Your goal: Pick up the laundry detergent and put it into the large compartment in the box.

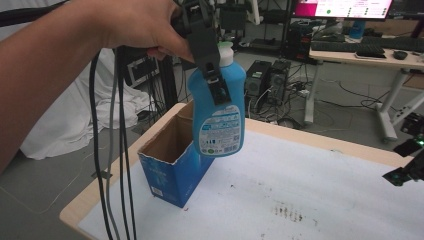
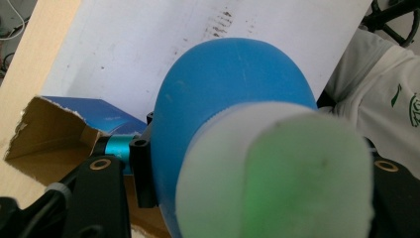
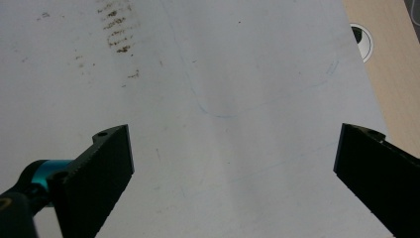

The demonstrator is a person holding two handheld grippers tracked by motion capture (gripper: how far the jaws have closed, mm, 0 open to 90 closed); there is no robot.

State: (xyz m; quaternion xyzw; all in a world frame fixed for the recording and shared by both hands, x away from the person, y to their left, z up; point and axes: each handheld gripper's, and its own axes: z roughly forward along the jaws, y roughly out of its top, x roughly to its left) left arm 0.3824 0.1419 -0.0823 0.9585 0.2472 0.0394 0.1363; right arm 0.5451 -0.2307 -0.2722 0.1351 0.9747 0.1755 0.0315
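So the left gripper is clamping the blue bottle by its shoulder, just under the white cap, and dangling it upright in the air right above the open cardboard box, a bit toward the box's far-right corner. Looks like the lowering-into-the-box step is what's happening. Next move is probably centring the bottle over the box opening and easing it straight down so it's clearing the torn rim. The right gripper is hanging wide open, well off to the box's right, over the white table sheet, holding nothing.
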